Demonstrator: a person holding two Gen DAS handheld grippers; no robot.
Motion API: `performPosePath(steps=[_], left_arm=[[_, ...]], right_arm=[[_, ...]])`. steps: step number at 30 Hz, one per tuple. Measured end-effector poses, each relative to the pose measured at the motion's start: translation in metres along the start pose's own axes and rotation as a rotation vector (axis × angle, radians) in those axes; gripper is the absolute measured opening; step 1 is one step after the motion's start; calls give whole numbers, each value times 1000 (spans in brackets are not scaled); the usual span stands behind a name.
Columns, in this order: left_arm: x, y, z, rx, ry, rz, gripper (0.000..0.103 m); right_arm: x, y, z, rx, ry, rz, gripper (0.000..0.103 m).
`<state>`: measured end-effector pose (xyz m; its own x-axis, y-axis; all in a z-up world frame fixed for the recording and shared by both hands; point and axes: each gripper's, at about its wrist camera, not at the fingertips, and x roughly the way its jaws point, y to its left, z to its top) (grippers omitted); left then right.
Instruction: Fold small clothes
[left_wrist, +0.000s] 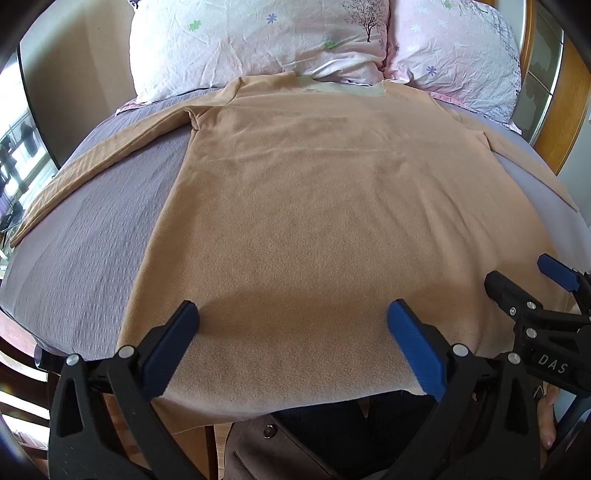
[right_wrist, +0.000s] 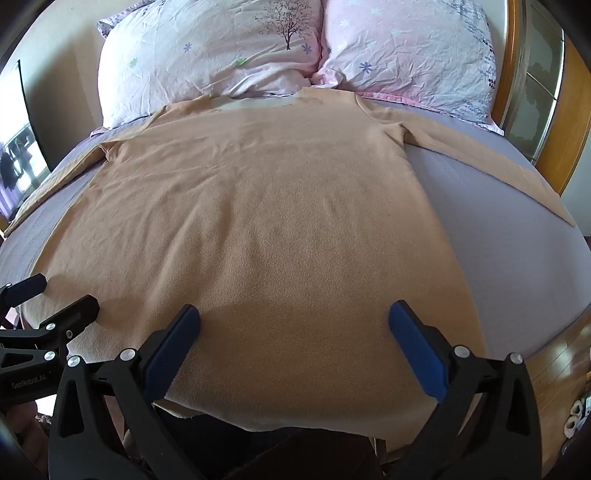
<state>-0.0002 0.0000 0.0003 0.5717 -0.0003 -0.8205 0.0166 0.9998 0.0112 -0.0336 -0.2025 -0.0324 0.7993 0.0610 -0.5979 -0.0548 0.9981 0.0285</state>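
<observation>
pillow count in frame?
2. Both at the head of the bed, side by side: left pillow with a tree print, right pillow pinker, touching it. The shirt collar reaches their lower edges. More may lie beyond the frame.

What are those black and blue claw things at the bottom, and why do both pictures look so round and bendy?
Those are grabbing tools that a person holds, one in each hand. Each tool has a camera looking out along its two blue fingers, and its lens bends the picture into a round shape. One picture comes from the left gripper, the other from the right gripper. Each tool also peeks into the other's picture at the edge. On the bed lies a tan shirt, spread flat with its long sleeves stretched out, and two flowery pillows sit behind it. Both tools are open above the shirt's bottom edge. Nothing is held yet.
</observation>
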Motion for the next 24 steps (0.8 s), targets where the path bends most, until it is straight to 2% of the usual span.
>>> performPosePath(steps=[24], left_arm=[[0, 0, 0, 0, -1, 0, 101]], right_arm=[[0, 0, 0, 4, -6, -2, 102]])
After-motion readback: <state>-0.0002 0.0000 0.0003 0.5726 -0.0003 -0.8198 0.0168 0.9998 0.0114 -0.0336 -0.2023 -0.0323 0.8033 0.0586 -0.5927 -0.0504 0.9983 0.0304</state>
